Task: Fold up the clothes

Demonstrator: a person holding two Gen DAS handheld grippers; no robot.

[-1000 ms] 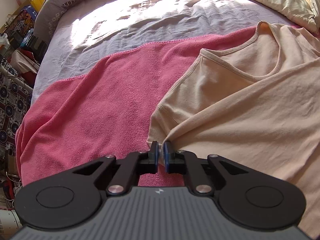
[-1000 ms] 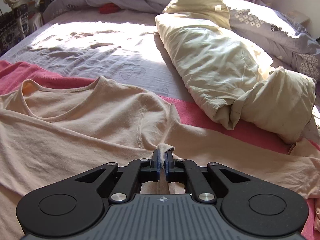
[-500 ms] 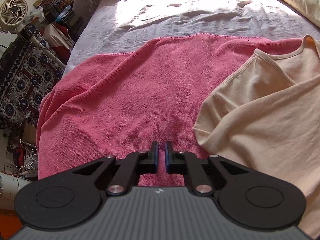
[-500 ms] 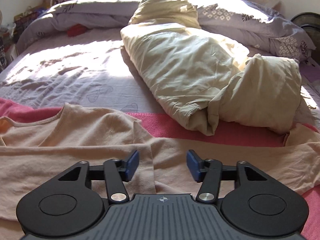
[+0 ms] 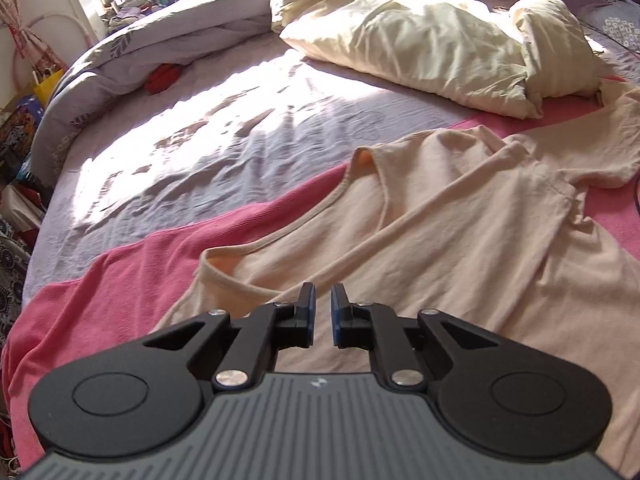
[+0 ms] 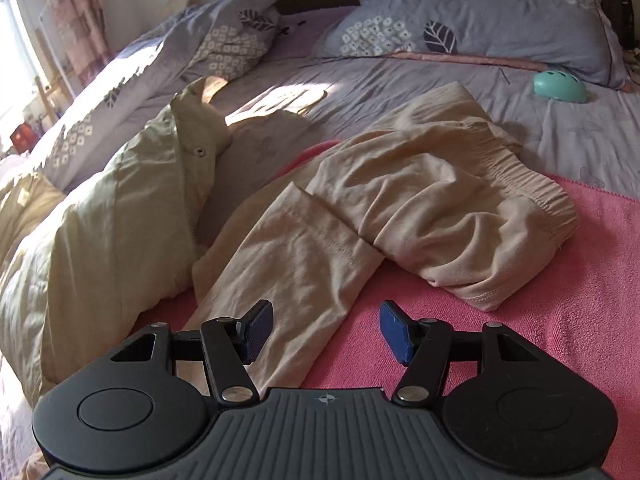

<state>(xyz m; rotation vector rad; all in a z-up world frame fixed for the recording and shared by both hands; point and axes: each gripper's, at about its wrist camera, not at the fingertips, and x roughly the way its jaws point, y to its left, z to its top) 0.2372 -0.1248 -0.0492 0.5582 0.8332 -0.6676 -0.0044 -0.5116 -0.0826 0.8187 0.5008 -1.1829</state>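
A beige long-sleeved shirt (image 5: 460,240) lies spread on a pink towel (image 5: 140,280), neckline toward the far side. My left gripper (image 5: 322,292) hovers over the shirt just below the neckline. Its jaws are opening and stand a narrow gap apart with nothing clamped. In the right wrist view the shirt's sleeve (image 6: 304,264) runs forward to a crumpled beige garment with an elastic waistband (image 6: 460,208). My right gripper (image 6: 326,312) hangs above the sleeve's right edge and the pink towel (image 6: 540,300). Its jaws are wide apart and closing, and the pads touch no cloth.
A pale yellow quilted bundle (image 5: 440,40) lies beyond the shirt, and shows at the left as a pale yellow bundle (image 6: 100,220) in the right wrist view. Grey patterned pillows (image 6: 480,28) and a teal object (image 6: 560,87) sit at the headboard. A red item (image 5: 164,76) rests by the grey duvet.
The right gripper let go of a fold of the shirt, opened wide and swung right to the sleeve. The left gripper swept out over the pink towel and came back over the shirt.
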